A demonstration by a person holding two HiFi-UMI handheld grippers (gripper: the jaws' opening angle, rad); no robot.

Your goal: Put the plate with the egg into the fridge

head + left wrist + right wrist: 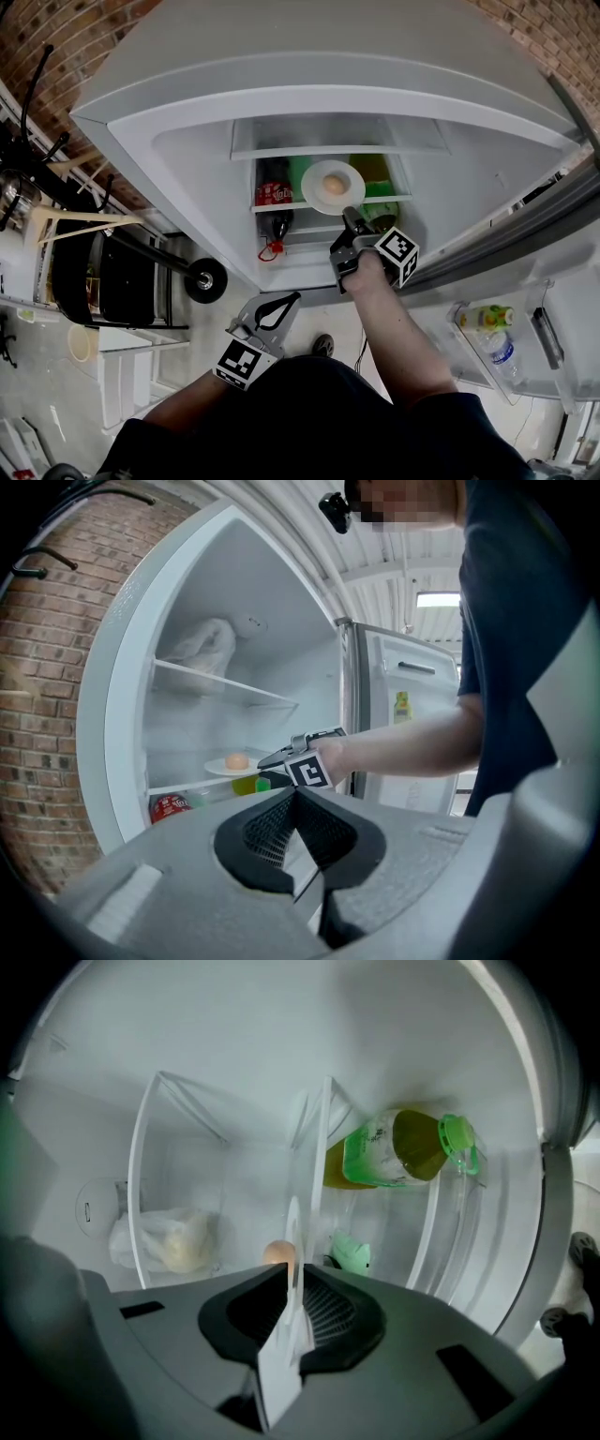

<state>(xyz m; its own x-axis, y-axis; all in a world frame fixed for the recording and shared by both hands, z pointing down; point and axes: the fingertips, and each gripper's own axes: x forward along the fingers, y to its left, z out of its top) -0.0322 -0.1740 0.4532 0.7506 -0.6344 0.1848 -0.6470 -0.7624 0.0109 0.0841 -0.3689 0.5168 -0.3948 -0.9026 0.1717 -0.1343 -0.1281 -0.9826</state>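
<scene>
A white plate point(330, 187) carrying a brown egg point(334, 185) is held level inside the open fridge point(187, 141), over a glass shelf point(394, 198). My right gripper point(350, 218) is shut on the plate's near rim. In the right gripper view the plate point(293, 1227) runs edge-on between the jaws of the right gripper point(291, 1283), with the egg point(277, 1252) to its left. The left gripper view shows the plate point(223, 768) and egg point(236, 760) at shelf height; whether the plate touches the shelf is unclear. My left gripper point(284, 302) hangs low outside the fridge, its jaws point(295, 799) shut on nothing.
Red cola bottles point(274, 194) and a green juice bottle point(373, 172) lie under the shelf. A white bag point(172, 1239) sits on a higher shelf. The open door point(525, 281) at right holds bottles point(489, 318). A black cart point(112, 272) stands at left by the brick wall point(66, 66).
</scene>
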